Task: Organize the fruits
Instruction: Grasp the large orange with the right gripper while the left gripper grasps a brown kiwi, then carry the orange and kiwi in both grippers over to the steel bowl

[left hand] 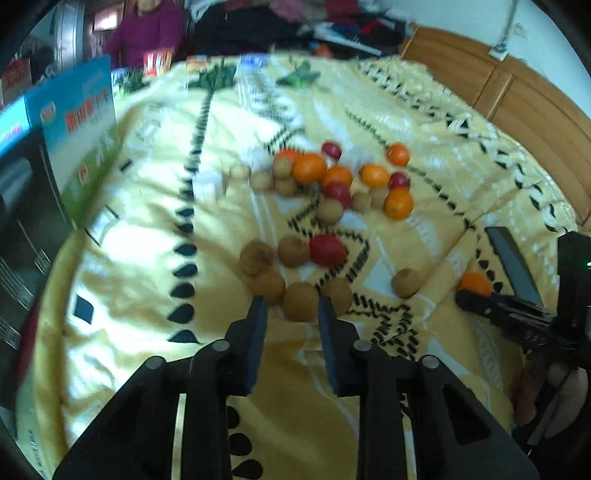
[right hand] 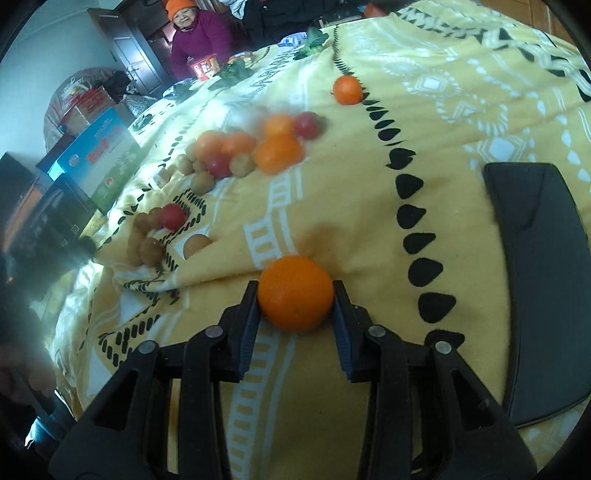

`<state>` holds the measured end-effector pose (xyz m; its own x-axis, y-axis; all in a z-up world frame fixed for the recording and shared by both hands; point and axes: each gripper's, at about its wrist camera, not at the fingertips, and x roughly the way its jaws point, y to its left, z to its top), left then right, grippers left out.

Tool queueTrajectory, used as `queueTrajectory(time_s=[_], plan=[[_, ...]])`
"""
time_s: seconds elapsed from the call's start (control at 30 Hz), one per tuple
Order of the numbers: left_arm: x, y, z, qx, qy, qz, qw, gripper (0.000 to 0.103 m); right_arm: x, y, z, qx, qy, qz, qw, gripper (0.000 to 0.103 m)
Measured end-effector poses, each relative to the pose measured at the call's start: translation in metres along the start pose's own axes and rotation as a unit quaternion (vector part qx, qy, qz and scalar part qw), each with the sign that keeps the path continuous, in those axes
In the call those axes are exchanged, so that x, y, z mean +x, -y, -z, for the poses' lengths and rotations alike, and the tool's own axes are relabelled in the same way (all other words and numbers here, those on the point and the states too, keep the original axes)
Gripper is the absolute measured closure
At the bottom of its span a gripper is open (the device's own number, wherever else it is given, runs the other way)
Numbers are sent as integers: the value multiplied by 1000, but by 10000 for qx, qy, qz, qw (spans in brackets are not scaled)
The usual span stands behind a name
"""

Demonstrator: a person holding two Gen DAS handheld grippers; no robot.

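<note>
Fruits lie scattered on a yellow patterned blanket (left hand: 147,206): oranges (left hand: 309,168), red fruits (left hand: 327,250) and several brown round fruits (left hand: 301,301). My left gripper (left hand: 291,308) is open, its fingers on either side of a brown fruit at the near end of the cluster. My right gripper (right hand: 295,295) is shut on an orange (right hand: 295,293), low over the blanket (right hand: 424,110). It also shows in the left wrist view (left hand: 480,295) at the right edge with that orange (left hand: 474,283). A lone orange (right hand: 347,89) lies farther off.
A black tray (right hand: 539,288) lies on the blanket to the right of my right gripper. A blue and green box (left hand: 79,136) stands at the left edge of the bed. A person in purple (right hand: 201,33) sits at the far side. A wooden headboard (left hand: 517,96) is at the right.
</note>
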<state>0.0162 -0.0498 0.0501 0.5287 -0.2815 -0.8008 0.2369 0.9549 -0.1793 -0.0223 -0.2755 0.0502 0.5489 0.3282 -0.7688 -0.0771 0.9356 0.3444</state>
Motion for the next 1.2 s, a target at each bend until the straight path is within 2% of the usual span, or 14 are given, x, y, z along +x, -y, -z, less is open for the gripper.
queueTrajectory(time_s=[0.2,0.4,0.5,0.57,0.6,0.7,0.87,1.0,1.2], plan=[[17,10,10,41,-215,145,9997,76,3,12,0,333,3,-203,9992,65],[28,3,0,-119,49,76,9999,75,3,14,0,380,11,-244,9990,65],[28,-1,-5,-240,220,-7,9995,59,2,14,0,380,16,-226,9990,65],[31,-4,-6,-270,139,54,9995,59,3,14,0,359,11,-215,9991,65],[32,-3,-6,-224,83,78,9997,59,3,14,0,346,8,-207,9992,65],[31,6,-2,-32,59,124,9999,71,4,12,0,326,8,-178,9993,65],[30,6,2,-66,96,111,9999,77,4,11,0,295,10,-145,9995,65],[20,4,1,-107,232,79,9996,78,3,7,0,155,14,-51,9999,65],[-28,0,-2,-103,641,90,9978,78,-2,-13,2,-332,99,87,9994,65]])
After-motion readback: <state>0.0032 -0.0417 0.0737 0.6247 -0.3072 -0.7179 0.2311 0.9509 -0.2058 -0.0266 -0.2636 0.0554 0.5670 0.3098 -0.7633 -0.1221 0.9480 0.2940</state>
